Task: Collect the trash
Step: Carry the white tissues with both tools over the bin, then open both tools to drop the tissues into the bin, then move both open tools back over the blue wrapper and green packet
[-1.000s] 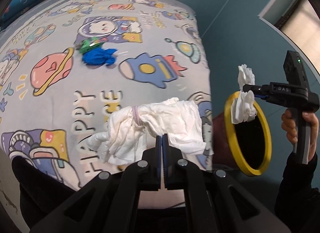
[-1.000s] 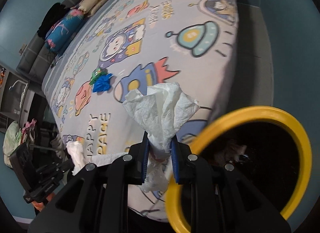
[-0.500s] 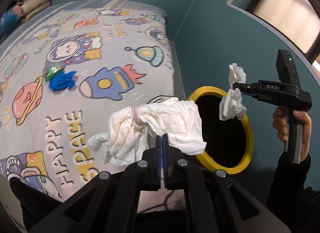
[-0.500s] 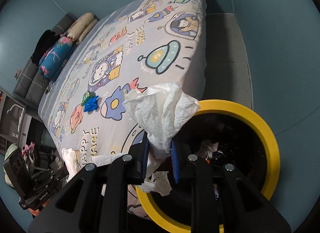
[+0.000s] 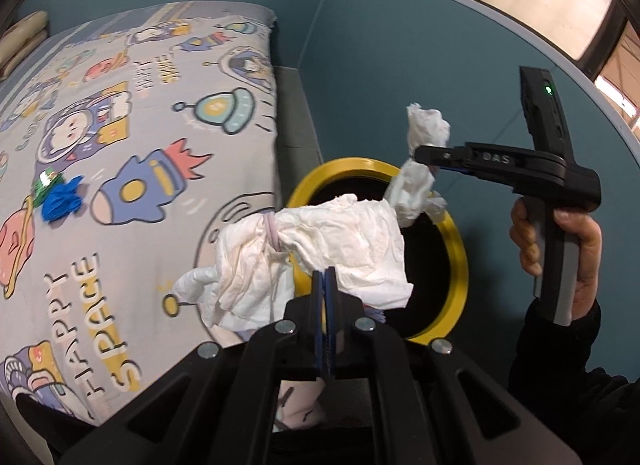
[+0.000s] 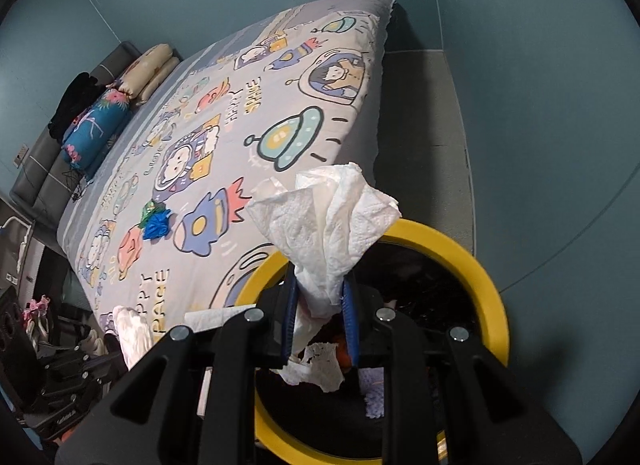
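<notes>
Left wrist view: we are clenching our left gripper point(image 5: 325, 277) on a bundle of crumpled white cloth point(image 5: 316, 253), its blue-lined jaws pressed nearly flat together on a thin fold, and we are pointing it steeply downward. The cloth is hanging over the near rim of the bin point(image 5: 460, 265), which has a yellow ring around a black mouth and is standing on the floor just beside the bed point(image 5: 140, 145). Beyond the bin's far rim we are seeing our right hand point(image 5: 560, 241) wrapping its fingers around an upright pistol grip, with a dark sleeve point(image 5: 560, 345) at the wrist. From that grip our right gripper point(image 5: 420, 155) is reaching level across the bin and pinching a wad of tissue point(image 5: 424, 169), part sticking up above the jaws and part dangling over the bin's mouth.

From the right wrist view, our right gripper point(image 6: 320, 301) is squeezing the tissue point(image 6: 328, 225) between its blue pads, tilted down so the lower end is hanging inside the bin's point(image 6: 492, 305) ring, where other trash is lying in the dark. Our left gripper point(image 6: 72, 365) is showing low at the left of the bin with the cloth point(image 6: 132, 329).

On the bed, well apart from the bin, a blue scrap point(image 5: 60, 201) is lying touching a green wrapper point(image 5: 46, 183).
</notes>
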Action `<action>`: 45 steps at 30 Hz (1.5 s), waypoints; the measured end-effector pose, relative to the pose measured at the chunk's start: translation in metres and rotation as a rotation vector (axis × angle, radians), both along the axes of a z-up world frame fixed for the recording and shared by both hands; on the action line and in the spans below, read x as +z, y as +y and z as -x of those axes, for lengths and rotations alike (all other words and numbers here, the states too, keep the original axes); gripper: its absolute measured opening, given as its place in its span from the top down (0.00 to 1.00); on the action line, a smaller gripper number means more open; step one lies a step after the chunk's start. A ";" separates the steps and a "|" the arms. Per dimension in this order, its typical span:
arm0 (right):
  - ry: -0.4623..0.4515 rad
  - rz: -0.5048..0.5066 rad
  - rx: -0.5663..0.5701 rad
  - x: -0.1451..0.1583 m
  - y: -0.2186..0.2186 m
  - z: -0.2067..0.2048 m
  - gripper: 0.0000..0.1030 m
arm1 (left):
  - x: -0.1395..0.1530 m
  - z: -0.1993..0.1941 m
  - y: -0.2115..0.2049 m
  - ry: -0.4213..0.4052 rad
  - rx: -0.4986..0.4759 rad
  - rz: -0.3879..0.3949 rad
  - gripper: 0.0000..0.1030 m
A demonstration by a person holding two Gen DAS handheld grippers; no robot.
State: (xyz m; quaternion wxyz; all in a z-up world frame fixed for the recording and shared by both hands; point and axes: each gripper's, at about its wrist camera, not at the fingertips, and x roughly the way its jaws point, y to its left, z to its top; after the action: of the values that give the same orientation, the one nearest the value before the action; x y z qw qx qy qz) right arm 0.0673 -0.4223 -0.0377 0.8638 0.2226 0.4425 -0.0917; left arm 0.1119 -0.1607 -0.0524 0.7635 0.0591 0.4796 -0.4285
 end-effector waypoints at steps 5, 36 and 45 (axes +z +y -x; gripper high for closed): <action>0.014 0.017 -0.006 -0.007 -0.005 0.001 0.81 | -0.005 0.008 -0.025 0.022 -0.060 -0.003 0.99; 0.006 -0.086 -0.032 -0.030 -0.028 0.004 0.60 | -0.031 0.040 -0.070 0.087 -0.176 -0.031 0.83; -0.033 -0.101 -0.033 -0.022 -0.031 0.007 0.57 | -0.027 0.023 -0.048 0.075 -0.097 -0.015 0.49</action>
State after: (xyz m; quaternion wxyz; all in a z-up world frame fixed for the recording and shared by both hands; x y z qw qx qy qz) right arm 0.0603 -0.4531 -0.0594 0.8571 0.2744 0.4286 -0.0797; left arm 0.0885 -0.2091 -0.0797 0.7227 0.0720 0.5078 -0.4633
